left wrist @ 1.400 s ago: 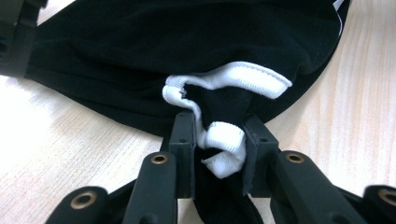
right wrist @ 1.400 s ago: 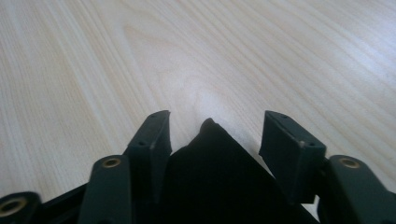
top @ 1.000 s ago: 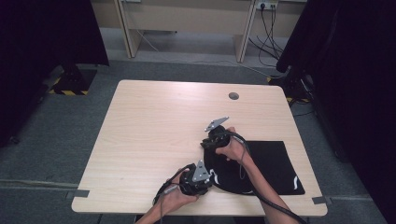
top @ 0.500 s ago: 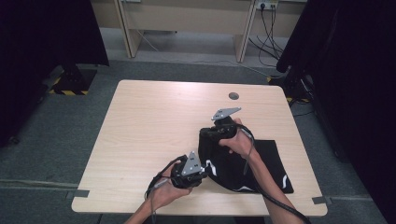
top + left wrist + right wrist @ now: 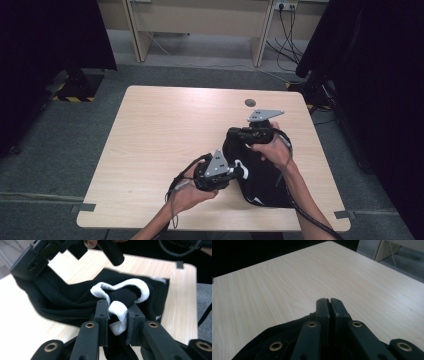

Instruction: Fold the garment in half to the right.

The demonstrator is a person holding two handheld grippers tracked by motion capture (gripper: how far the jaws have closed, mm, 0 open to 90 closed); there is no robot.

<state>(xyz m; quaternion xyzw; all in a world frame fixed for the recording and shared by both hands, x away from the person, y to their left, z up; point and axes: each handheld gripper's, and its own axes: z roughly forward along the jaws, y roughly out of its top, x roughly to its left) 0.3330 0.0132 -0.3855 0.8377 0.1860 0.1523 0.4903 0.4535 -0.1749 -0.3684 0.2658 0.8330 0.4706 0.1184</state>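
A black garment (image 5: 262, 182) with white ribbed trim (image 5: 120, 315) lies bunched on the right part of the wooden table (image 5: 165, 130). My left gripper (image 5: 236, 171) is shut on a fold of the white trim, which bulges between its jaws (image 5: 117, 305). My right gripper (image 5: 232, 134) is farther up the table, shut on the garment's far black edge (image 5: 274, 336), and its jaws (image 5: 328, 301) are pressed together over the fabric. From the left gripper view, the right gripper (image 5: 32, 260) hangs above the cloth and holds the black fabric (image 5: 62, 303) up off the table.
A round cable hole (image 5: 250, 102) sits in the table near the far right edge. Bare wood (image 5: 287, 277) spreads to the left and beyond the garment. Cables trail from both grippers toward the person's forearms (image 5: 300, 200). Dark curtains flank the table.
Both grippers have moved away from the person, the right one farther. The garment, spread flat at the right before, is drawn in and lifted at its far edge.
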